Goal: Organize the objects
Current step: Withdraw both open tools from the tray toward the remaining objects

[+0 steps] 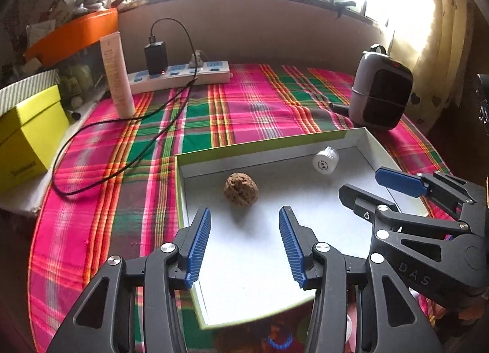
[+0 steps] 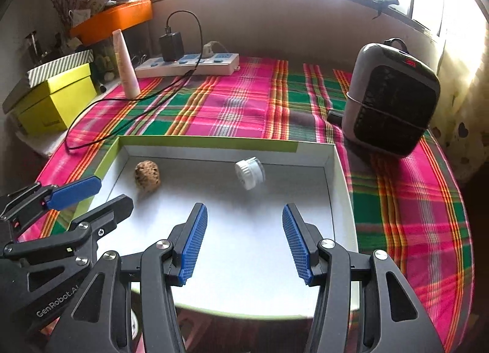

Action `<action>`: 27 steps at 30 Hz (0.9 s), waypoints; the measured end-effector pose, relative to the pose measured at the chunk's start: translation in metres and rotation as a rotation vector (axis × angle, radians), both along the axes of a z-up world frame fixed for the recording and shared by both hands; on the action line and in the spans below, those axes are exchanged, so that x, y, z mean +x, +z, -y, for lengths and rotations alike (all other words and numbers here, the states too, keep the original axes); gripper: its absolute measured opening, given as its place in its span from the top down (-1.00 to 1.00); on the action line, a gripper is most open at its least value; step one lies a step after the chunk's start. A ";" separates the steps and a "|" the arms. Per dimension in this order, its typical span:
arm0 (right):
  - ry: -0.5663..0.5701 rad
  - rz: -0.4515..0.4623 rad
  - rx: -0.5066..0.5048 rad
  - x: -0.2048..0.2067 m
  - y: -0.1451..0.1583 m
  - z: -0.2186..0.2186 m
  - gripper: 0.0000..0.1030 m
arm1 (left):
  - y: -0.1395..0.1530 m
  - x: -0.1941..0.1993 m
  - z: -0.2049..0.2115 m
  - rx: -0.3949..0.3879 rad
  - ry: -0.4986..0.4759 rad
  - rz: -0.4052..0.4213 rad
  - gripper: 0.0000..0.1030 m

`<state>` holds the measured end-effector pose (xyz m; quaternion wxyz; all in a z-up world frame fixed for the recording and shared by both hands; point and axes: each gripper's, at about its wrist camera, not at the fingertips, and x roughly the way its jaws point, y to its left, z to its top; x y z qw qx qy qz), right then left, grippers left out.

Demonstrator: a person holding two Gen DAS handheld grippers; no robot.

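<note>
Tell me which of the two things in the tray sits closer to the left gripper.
The brown walnut, just ahead of the left gripper. The white cap lies farther off, toward the tray's far right corner.

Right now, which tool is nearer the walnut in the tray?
Left. The left tool hangs open just short of the walnut, which lies straight ahead of its fingers. The right tool, also open, sits farther off, facing the white cap instead.
</note>
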<state>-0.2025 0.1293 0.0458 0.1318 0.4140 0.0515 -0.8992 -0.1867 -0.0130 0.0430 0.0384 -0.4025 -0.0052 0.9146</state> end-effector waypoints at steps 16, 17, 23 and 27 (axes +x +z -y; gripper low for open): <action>-0.019 -0.047 -0.059 0.053 0.006 -0.014 -0.02 | 0.003 0.041 0.000 0.025 -0.014 -0.039 0.12; -0.023 -0.047 -0.058 0.055 0.006 -0.015 -0.02 | 0.002 0.043 0.001 0.031 -0.012 -0.040 0.12; -0.053 -0.044 -0.052 0.072 0.001 -0.028 -0.02 | 0.003 0.060 0.008 0.079 -0.010 -0.055 0.12; -0.064 -0.037 -0.064 0.080 -0.002 -0.034 -0.02 | -0.003 0.067 0.007 0.080 -0.017 -0.039 0.12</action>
